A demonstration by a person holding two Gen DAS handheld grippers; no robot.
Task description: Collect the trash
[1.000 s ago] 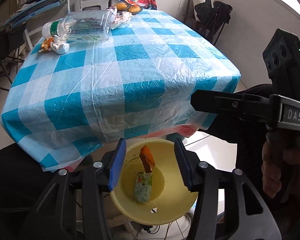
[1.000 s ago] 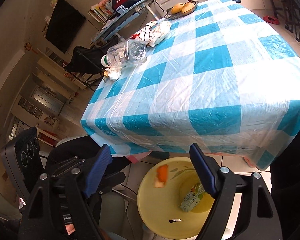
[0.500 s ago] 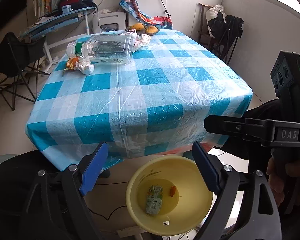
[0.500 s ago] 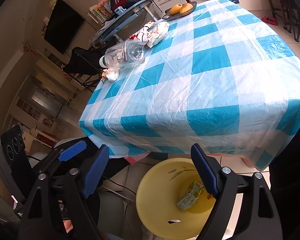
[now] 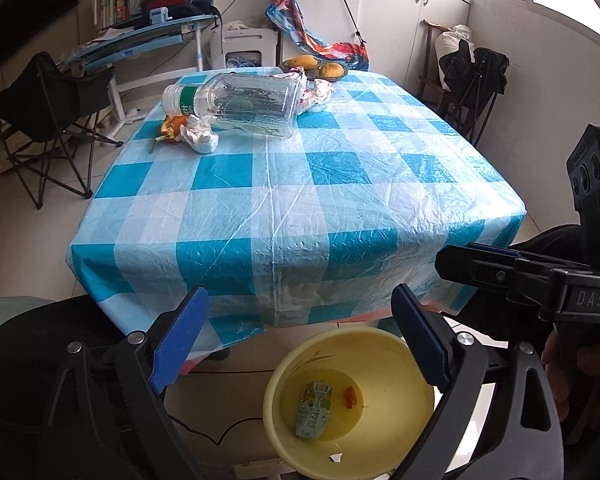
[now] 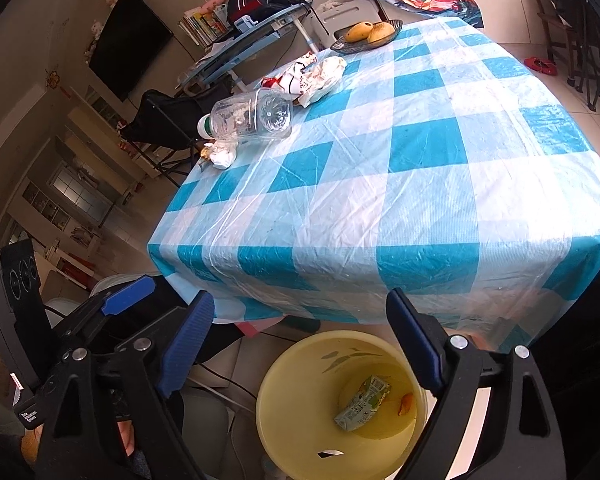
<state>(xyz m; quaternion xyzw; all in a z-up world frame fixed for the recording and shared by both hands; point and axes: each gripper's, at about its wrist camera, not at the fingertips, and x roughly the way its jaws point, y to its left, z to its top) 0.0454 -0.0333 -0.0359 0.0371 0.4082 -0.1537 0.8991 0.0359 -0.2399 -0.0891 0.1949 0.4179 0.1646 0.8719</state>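
Both tongs, left tongs (image 5: 300, 344) and right tongs (image 6: 300, 344), stand apart and empty above the bin (image 5: 416, 364). Recommended: reach the crumpled tissue (image 5: 200, 138) on the worktop (image 5: 340, 200), approaching low.

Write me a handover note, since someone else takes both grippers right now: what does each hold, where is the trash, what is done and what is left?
Left gripper: open, empty, jaws just opened wider, above the yellow bin.
Right gripper: open, empty, also just widened, over the same bin.
Done: a juice carton and an orange scrap lie in the bin.
Left: on the checked table, at its far end, the clear plastic bottle on its side, a crumpled tissue beside orange peel, and a crumpled wrapper. The bowl of mangoes looks like no trash.
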